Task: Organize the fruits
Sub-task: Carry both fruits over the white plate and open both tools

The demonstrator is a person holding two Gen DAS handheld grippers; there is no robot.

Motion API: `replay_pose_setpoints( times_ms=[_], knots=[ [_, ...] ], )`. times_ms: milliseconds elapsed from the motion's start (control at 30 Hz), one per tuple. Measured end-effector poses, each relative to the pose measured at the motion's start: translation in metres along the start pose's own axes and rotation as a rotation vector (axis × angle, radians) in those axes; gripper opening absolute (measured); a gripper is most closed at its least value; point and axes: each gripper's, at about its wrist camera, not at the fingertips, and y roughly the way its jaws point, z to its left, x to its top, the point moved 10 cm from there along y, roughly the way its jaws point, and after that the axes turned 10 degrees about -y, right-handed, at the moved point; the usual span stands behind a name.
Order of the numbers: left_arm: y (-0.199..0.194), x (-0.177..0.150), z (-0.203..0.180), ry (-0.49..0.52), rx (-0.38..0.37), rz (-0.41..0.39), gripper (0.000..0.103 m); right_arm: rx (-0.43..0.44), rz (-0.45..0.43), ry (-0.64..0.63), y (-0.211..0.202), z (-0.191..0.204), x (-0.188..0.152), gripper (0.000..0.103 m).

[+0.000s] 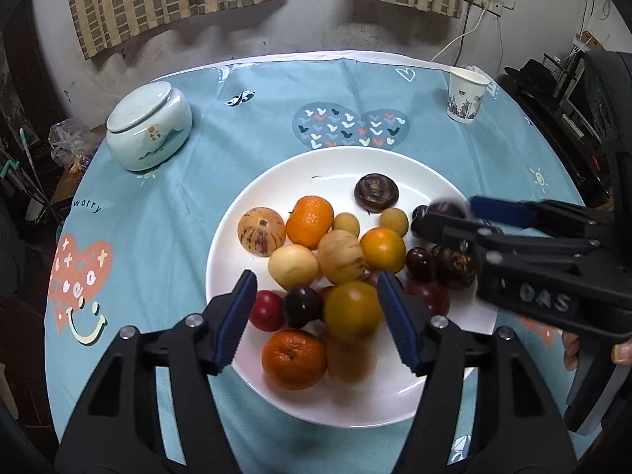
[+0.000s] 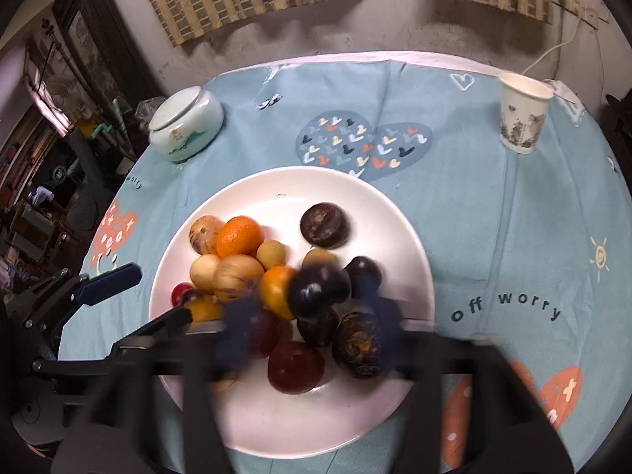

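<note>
On plate (image 1: pixel 245 205): fruits (image 1: pixel 343 252) lying heaped, unsorted; left gripper (image 1: pixel 316 316) gaping over pile; right gripper (image 1: pixel 446 213) clamping plum (image 2: pixel 319 286).

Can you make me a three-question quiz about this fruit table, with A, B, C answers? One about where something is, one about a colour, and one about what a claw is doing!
1. Where is the paper cup?
A. on the plate
B. on the tablecloth beyond the plate, to the right
C. inside the jar

2. What colour is the plate under the fruit?
A. white
B. red
C. black

3. What is the left claw doing?
A. squeezing the jar lid
B. lying flat on the tablecloth
C. open, with a blurry yellow fruit between its fingers

Answers:
1 B, the cup stands on the blue tablecloth, apart from the plate.
2 A, the bare rim shows white.
3 C, the blue fingers stand wide on either side of the fruit, with gaps showing.
</note>
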Motion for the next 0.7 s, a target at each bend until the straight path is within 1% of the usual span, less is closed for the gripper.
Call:
replay_pose_setpoints(
  times_ms=[33, 67, 133, 200, 300, 400, 467, 533, 600, 700],
  knots=[
    [0.000, 0.000, 0.001, -0.006, 0.000, 0.001, 0.065, 0.016, -0.026, 0.011, -0.004, 0.001, 0.003, 0.084],
    [-0.002, 0.000, 0.002, -0.012, -0.002, 0.001, 0.065, 0.032, -0.027, 0.014, -0.006, 0.003, 0.004, 0.084],
    [-0.006, 0.001, 0.004, -0.018, -0.002, -0.010, 0.065, 0.020, -0.044, 0.011, -0.012, 0.002, 0.008, 0.084],
    [-0.014, 0.003, 0.007, -0.028, -0.012, -0.024, 0.065, 0.027, -0.069, 0.025, -0.024, 0.001, 0.011, 0.084],
    [-0.033, 0.009, 0.011, -0.045, -0.029, -0.070, 0.067, 0.061, -0.090, 0.062, -0.040, 0.000, 0.004, 0.084],
    [-0.060, 0.015, 0.015, -0.058, -0.034, -0.133, 0.074, 0.087, -0.109, 0.061, -0.058, 0.007, -0.014, 0.084],
    [-0.080, 0.019, 0.017, -0.063, -0.038, -0.172, 0.076, 0.088, -0.113, 0.041, -0.069, 0.016, -0.030, 0.084],
    [-0.100, 0.022, 0.020, -0.067, -0.020, -0.221, 0.084, 0.082, -0.112, 0.011, -0.076, 0.028, -0.044, 0.084],
    [-0.121, 0.025, 0.021, -0.065, -0.014, -0.275, 0.087, 0.076, -0.113, -0.028, -0.084, 0.042, -0.057, 0.084],
    [-0.159, 0.029, 0.020, -0.056, -0.013, -0.360, 0.092, 0.100, -0.116, -0.071, -0.095, 0.063, -0.070, 0.084]
  ],
)
